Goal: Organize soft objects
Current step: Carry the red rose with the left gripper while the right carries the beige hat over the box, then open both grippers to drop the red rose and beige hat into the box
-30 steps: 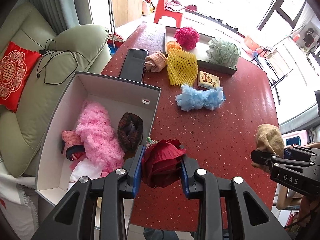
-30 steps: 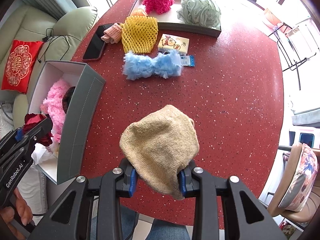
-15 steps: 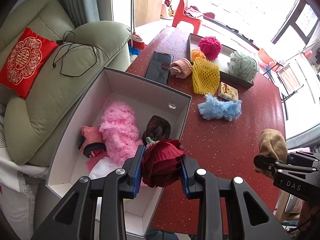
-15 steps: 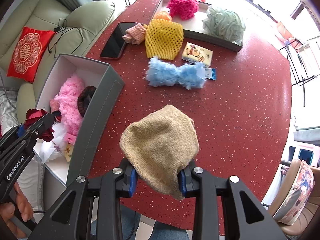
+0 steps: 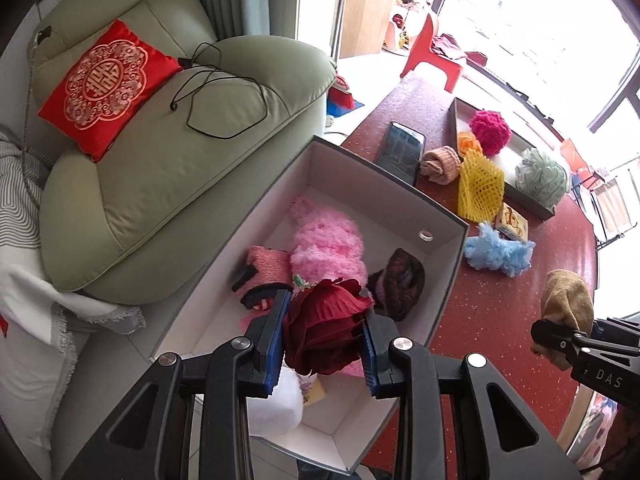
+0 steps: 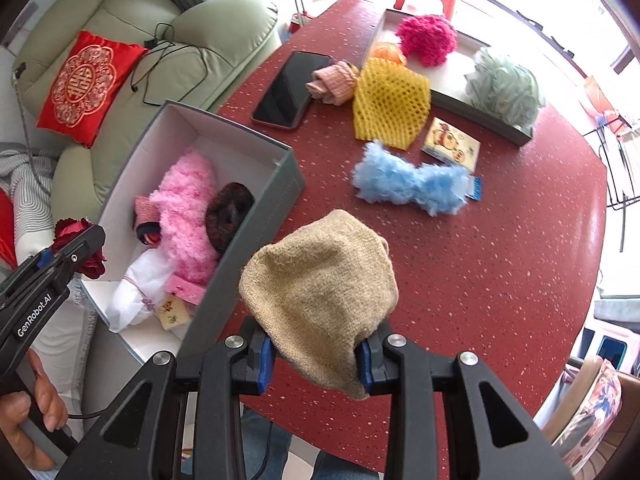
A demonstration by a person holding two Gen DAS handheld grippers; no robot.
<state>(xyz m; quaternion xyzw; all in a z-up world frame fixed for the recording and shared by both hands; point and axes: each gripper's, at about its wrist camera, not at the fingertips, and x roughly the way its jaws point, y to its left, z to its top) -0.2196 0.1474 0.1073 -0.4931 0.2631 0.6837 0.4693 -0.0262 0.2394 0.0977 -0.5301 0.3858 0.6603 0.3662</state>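
My left gripper (image 5: 323,334) is shut on a dark red fabric flower (image 5: 324,326) and holds it over the near half of the open grey box (image 5: 452,280). The box holds a fluffy pink piece (image 5: 326,244), a dark knitted roll (image 5: 400,286), a pink sock and a white cloth. My right gripper (image 6: 316,354) is shut on a tan knitted hat (image 6: 320,288), above the red table (image 6: 500,280) just right of the box (image 6: 248,276). A fluffy blue piece (image 6: 412,182), a yellow foam net (image 6: 390,104) and a pink rolled cloth (image 6: 334,82) lie on the table.
A phone (image 6: 286,88) lies near the box's far end. A grey tray (image 6: 480,108) at the back holds a magenta pompom (image 6: 426,38), an orange item and a green mesh puff (image 6: 506,88). A small printed pack (image 6: 452,146) lies by the blue piece. A green sofa (image 5: 160,152) stands left.
My left gripper has carried the red flower left, from the table's edge to over the box. My right gripper, holding the hat, has moved left toward the box.
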